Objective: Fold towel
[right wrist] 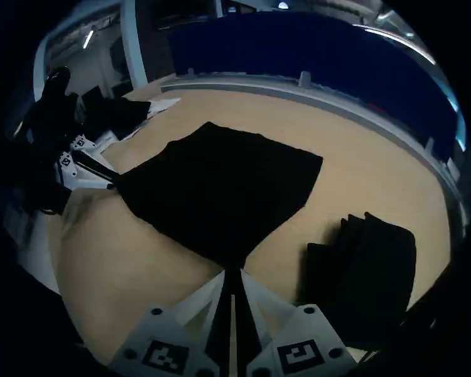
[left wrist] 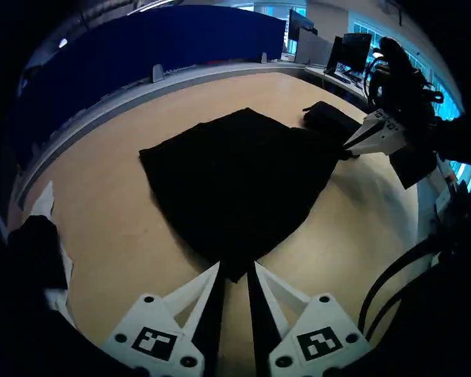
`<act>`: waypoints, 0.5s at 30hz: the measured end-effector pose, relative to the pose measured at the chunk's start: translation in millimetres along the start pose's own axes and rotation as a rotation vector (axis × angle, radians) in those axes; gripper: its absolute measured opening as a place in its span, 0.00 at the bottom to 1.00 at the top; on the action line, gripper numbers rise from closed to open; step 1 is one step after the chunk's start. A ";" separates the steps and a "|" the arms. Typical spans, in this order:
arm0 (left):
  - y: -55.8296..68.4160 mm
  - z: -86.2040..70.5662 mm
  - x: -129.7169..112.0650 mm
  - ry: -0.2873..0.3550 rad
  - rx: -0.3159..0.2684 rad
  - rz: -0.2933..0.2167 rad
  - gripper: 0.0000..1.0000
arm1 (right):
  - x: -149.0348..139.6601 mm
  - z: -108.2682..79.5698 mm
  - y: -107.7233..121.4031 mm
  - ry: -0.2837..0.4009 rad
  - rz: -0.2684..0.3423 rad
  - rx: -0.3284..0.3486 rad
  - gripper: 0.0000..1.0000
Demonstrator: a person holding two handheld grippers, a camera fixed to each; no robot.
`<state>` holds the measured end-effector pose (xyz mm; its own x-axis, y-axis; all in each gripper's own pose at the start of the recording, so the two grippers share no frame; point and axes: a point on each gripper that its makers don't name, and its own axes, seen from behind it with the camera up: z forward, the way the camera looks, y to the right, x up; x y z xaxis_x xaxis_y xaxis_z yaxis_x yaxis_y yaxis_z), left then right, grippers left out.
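As two tools [left wrist: 235, 276] [right wrist: 233, 271] pinch, one towel [left wrist: 235, 176] lies.

the towel [left wrist: 235, 182] is plain black, with no print. the counter [left wrist: 103, 207] under it is a pale tan wood tone. the left gripper [left wrist: 235, 269] has white fingers [left wrist: 194, 292] with black inner faces, and each finger carries a black-and-white square marker. the right gripper [right wrist: 233, 275] is coloured the same. a stack of folded cloths [right wrist: 367, 276] is black too. the partition [right wrist: 311, 50] behind the counter is deep blue, its base rail light grey.
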<state>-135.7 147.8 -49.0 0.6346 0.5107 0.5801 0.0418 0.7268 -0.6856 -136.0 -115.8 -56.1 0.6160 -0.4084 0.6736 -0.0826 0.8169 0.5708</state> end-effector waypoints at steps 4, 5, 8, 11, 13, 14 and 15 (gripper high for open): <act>1.5 -8.2 9.4 0.015 0.006 -0.015 0.23 | 11.2 -9.0 -0.4 0.014 0.002 -0.002 0.02; 1.9 -10.3 11.8 0.019 0.007 -0.018 0.23 | 14.3 -11.7 -0.9 0.017 0.002 -0.002 0.02; 2.8 -17.6 18.4 0.029 0.012 -0.026 0.23 | 23.2 -19.9 -3.1 0.029 0.002 -0.001 0.02; 4.0 -26.1 24.1 0.038 0.017 -0.033 0.23 | 32.1 -28.8 -6.5 0.042 0.003 0.000 0.02; 5.1 -31.8 27.2 0.043 0.020 -0.041 0.23 | 37.2 -34.8 -9.0 0.048 0.004 0.000 0.02; 5.7 -34.9 28.7 0.046 0.021 -0.045 0.23 | 39.8 -38.3 -10.5 0.051 0.005 0.001 0.02; 6.3 -37.8 30.0 0.049 0.022 -0.050 0.23 | 42.1 -41.3 -11.7 0.054 0.005 0.001 0.02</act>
<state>-87.2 150.4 -52.6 0.6689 0.4510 0.5909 0.0576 0.7610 -0.6462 -76.7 -125.7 -53.9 0.6567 -0.3819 0.6504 -0.0863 0.8186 0.5678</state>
